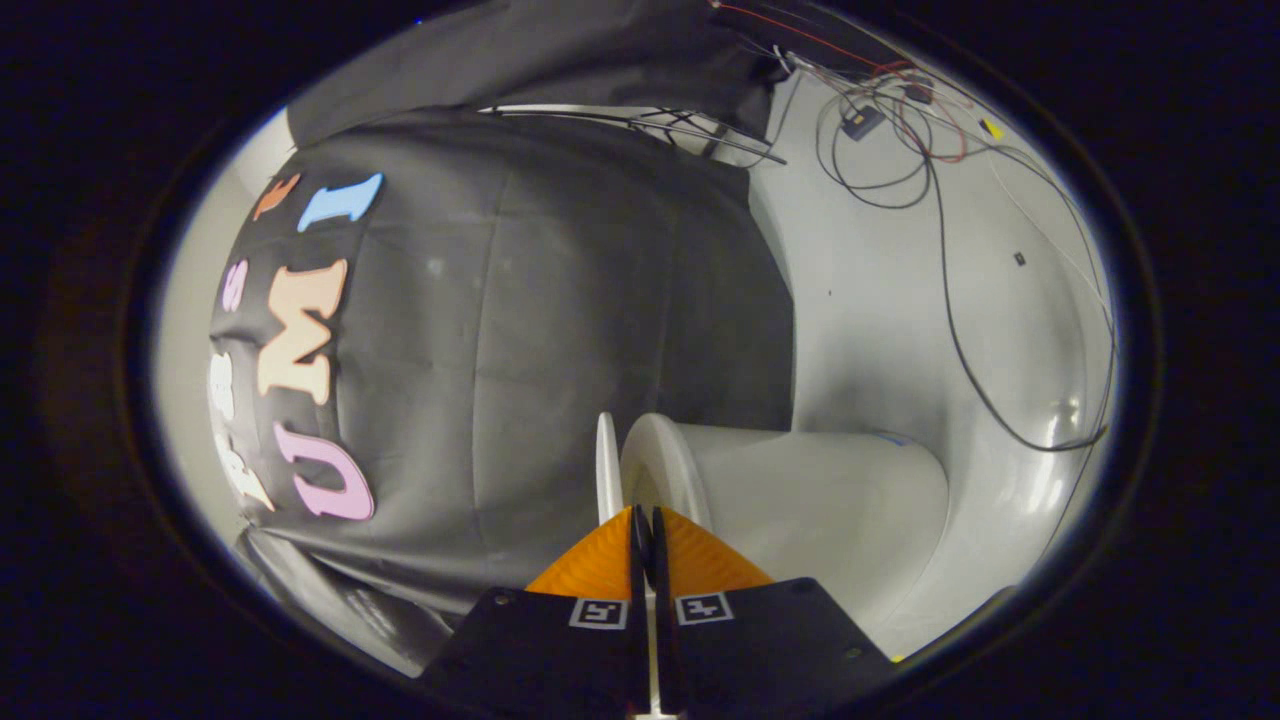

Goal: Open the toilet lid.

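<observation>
We see the gripper (pixel 647 535) with its two fingers drawn almost fully together, only a thin dark slit left between them, and the thin white edge of the toilet lid (pixel 607 465) runs down into that slit. The lid's edge seems pinched there, though we cannot tell for certain that both fingers press on it, since the contact is hidden behind the fingertips. The lid stands edge-on just ahead of the fingers and is lifted slightly away from the toilet (pixel 820 500), whose rim and seat sit right beside it with a narrow gap between the two. The toilet's smooth white body stretches away from the rim across the pale floor (pixel 880 300). The whole scene appears turned on its side from where the gripper looks. Beyond the lid hangs the black cloth wall (pixel 560 330) of the booth. Farther off, well apart from the toilet, loose black and red cables (pixel 945 300) trail across the floor.
</observation>
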The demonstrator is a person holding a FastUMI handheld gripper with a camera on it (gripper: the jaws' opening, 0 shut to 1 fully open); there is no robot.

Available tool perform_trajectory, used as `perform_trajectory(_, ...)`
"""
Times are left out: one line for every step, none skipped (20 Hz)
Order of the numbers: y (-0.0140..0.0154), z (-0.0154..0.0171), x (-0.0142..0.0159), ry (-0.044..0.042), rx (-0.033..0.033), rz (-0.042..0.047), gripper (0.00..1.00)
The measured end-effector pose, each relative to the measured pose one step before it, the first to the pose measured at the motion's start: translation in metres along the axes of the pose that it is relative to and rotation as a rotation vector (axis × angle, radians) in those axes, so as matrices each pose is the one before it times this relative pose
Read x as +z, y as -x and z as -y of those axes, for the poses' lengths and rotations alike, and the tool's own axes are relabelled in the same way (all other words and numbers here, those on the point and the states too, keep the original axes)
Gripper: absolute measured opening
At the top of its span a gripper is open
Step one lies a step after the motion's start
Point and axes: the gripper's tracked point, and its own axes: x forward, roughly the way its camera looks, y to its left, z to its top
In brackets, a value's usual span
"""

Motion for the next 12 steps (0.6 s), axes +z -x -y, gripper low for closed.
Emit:
perform_trajectory(0.00143, -0.00701, 0.00039, 0.01951, 0.00545, -0.00071, 0.03)
perform_trajectory(0.00125, -0.00929, -0.00043, 0.01388, 0.01061, -0.00094, 0.03)
perform_trajectory(0.00103, -0.01169, -0.00161, 0.01352, 0.01435, -0.00078, 0.03)
perform_trajectory(0.00402, -0.01261, -0.00234, 0.01881, 0.01068, 0.00032, 0.03)
perform_trajectory(0.00194, -0.00981, -0.00186, 0.02778, 0.00186, -0.00040, 0.04)
perform_trajectory(0.00177, -0.01082, -0.00122, 0.02682, 0.00193, 0.00066, 0.04)
perform_trajectory(0.00132, -0.00971, -0.00026, 0.02401, 0.00531, -0.00054, 0.04)
perform_trajectory(0.00234, -0.01165, -0.00212, 0.02478, 0.01004, 0.00205, 0.04)
perform_trajectory(0.00070, -0.01477, -0.00189, 0.02746, 0.01394, 0.00231, 0.04)
perform_trajectory(0.00144, -0.01572, -0.00175, 0.02858, 0.01352, 0.00044, 0.04)
perform_trajectory(0.00095, -0.01568, -0.00263, 0.03130, 0.01446, -0.00075, 0.05)
perform_trajectory(0.00128, -0.01795, -0.00453, 0.03449, 0.01142, -0.00098, 0.05)
